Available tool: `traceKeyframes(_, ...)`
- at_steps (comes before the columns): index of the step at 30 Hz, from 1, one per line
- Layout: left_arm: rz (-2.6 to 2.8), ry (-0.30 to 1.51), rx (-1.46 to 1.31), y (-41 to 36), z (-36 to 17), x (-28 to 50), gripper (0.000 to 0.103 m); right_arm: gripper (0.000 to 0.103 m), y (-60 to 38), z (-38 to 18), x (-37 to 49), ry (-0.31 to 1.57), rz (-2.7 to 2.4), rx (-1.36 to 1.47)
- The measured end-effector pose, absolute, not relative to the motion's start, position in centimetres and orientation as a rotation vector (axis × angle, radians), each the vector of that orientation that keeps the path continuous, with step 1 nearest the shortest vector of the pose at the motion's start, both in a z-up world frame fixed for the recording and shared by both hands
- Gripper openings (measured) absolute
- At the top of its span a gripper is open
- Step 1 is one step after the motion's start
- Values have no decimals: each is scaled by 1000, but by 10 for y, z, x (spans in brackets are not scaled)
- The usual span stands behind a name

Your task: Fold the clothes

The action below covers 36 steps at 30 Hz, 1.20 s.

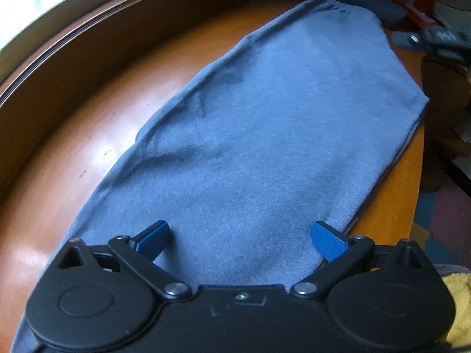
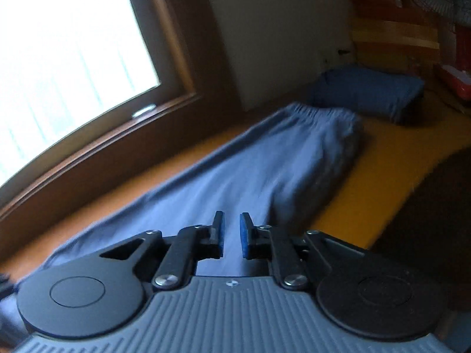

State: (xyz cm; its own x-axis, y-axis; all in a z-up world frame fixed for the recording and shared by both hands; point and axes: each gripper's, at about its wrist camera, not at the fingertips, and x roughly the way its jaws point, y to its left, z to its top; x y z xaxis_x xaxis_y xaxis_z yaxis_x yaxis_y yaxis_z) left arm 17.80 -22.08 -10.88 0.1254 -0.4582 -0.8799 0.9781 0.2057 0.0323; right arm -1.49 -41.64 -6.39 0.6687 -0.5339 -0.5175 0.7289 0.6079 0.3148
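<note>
Blue-grey pants (image 1: 259,135) lie flat and lengthwise on the orange tabletop (image 1: 97,135); in the left wrist view the left gripper (image 1: 241,239) is spread wide above the near end. Right wrist view: right gripper (image 2: 232,235) nearly closed, holding nothing, elastic waistband (image 2: 321,111) far off. I'd pinch both layers at the edge.

Left tongs (image 1: 240,241) spread wide (right tongs (image 2: 232,235) narrowly parted).

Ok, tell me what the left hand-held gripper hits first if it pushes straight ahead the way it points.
Probably the grey-blue garment itself. The left hand-held gripper is open, low over the cloth spread on the wooden table, and points along its length. Depth is unclear, so it may skim the fabric before it catches.
</note>
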Motion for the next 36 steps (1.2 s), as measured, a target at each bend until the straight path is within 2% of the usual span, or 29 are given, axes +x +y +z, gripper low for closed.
traceKeyframes(4, -1140, 908, 725, -219, -109, 178, 103, 8, -476, -88, -3, 526, -832, 495)
traceKeyframes(5, -1123, 913, 713, -220, -109, 177, 103, 0, -482, -94, -3, 546, -864, 451)
traceKeyframes(8, -1072, 933, 695, -219, -108, 175, 103, 1, -481, -91, 4, 556, -858, 363)
traceKeyframes(10, -1038, 961, 685, -219, -106, 176, 103, 9, -475, -82, 12, 547, -812, 327)
traceKeyframes(11, -1021, 975, 681, -219, -104, 177, 103, 9, -472, -77, 16, 543, -789, 309)
traceKeyframes(15, -949, 890, 618, -213, -86, 190, 103, 13, -450, -62, 44, 533, -624, 254)
traceKeyframes(18, -865, 866, 610, -217, -87, 208, 103, 13, -406, -70, 95, 566, -315, 247)
traceKeyframes(22, -796, 928, 602, -214, -101, 232, 103, 13, -348, -94, 160, 626, -28, 173)
traceKeyframes(28, -826, 986, 521, -199, -108, 251, 103, 12, -358, -117, 206, 631, -155, 79)
traceKeyframes(30, -847, 980, 533, -198, -108, 253, 103, 0, -385, -117, 207, 627, -214, 182)
traceKeyframes(32, -854, 974, 532, -200, -104, 254, 103, 0, -403, -114, 207, 635, -269, 250)
traceKeyframes(34, -862, 935, 515, -201, -97, 253, 103, 8, -397, -106, 206, 638, -273, 251)
traceKeyframes(36, -851, 897, 467, -204, -92, 257, 103, 9, -379, -98, 202, 621, -182, 242)
